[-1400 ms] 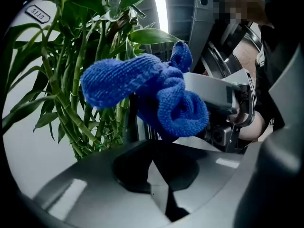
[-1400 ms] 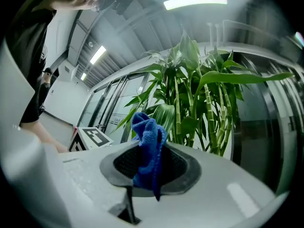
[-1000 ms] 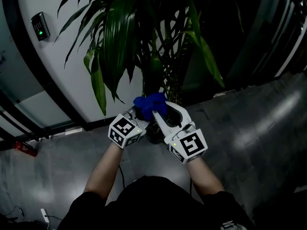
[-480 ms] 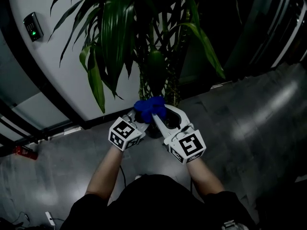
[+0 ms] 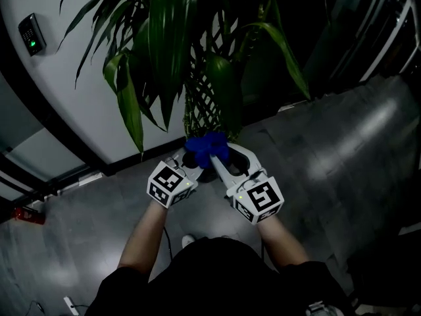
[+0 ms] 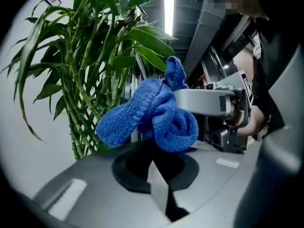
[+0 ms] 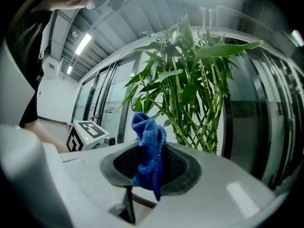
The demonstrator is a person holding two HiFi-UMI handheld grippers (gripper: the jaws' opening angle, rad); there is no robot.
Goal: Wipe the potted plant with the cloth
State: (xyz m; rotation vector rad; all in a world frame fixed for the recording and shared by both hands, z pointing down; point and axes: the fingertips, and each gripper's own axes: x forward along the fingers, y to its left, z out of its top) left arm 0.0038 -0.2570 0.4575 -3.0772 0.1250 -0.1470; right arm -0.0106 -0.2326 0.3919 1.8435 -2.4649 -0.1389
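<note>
Fingers (image 6: 90,189) of the left gripper (image 5: 187,166) are drawn together, seemingly nipping the lower fold of the blue cloth (image 6: 156,113). The right gripper (image 7: 150,167) is clamped on that same cloth, which is bunched between the two, just below the potted plant (image 5: 168,45). I judge this the readying step, with no leaf touched yet. Next, one gripper should release and the other raise the cloth to a leaf.
</note>
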